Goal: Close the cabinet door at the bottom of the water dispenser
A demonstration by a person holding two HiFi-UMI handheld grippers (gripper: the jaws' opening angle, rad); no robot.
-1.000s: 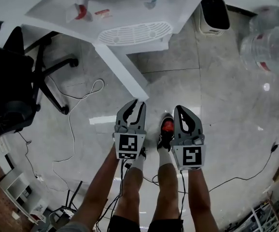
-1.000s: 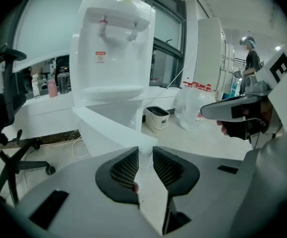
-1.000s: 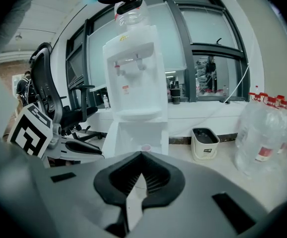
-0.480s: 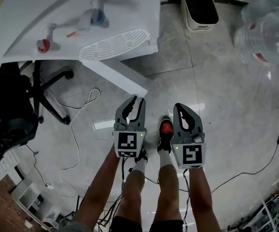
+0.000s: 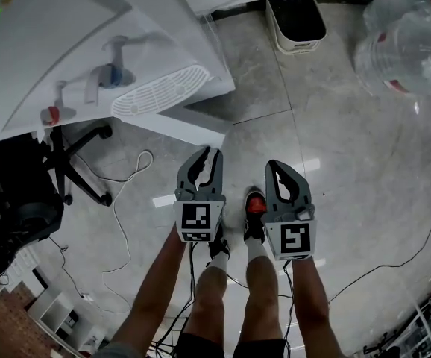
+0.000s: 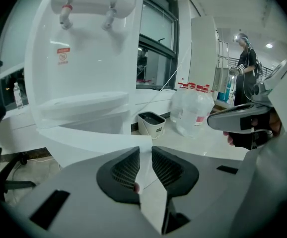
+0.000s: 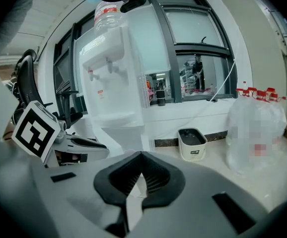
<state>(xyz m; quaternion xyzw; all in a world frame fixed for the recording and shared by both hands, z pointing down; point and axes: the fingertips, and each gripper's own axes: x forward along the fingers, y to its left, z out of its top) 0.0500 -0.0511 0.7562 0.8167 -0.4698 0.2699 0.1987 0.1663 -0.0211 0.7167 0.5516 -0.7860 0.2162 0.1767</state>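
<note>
Since a second ago, a drift of the water dispenser (image 5: pixel 74 58) leftward and lower in the head view, with the waste bin (image 5: pixel 296 17) sliding left too; both grippers at much the same spot in the picture, side by side above the person's shoes (image 5: pixel 255 203).

Smooth white plastic on the dispenser, boxy, with a slotted oval drip grille (image 5: pixel 159 92), a blue-tipped tap (image 5: pixel 112 74) and a red-tipped tap (image 5: pixel 51 115). Flat white slab for the cabinet door (image 5: pixel 186 123), swung out from the base over glossy grey floor tiles (image 5: pixel 335 162). Rounded cream bin with a dark opening; crinkled clear plastic bag (image 5: pixel 406 43) of bottles at the right; black swivel chair (image 5: pixel 29 192) at the left, thin white cable (image 5: pixel 126 207) looped beside it.

Only from the head view: the door's outward swing seen from above, its free corner just ahead of the left gripper (image 5: pixel 209 155), near but apart, and ahead and to the left of the right gripper (image 5: pixel 280 171). Only from the left gripper view: the dispenser's upright front, and ribbed black pads (image 6: pixel 126 170) closing with a narrow gap, nothing between them, the door's white face beyond the gap. Only from the right gripper view: an upturned bottle (image 7: pixel 107 14) atop the dispenser, and that gripper's jaws met at the tips, clamping nothing.
</note>
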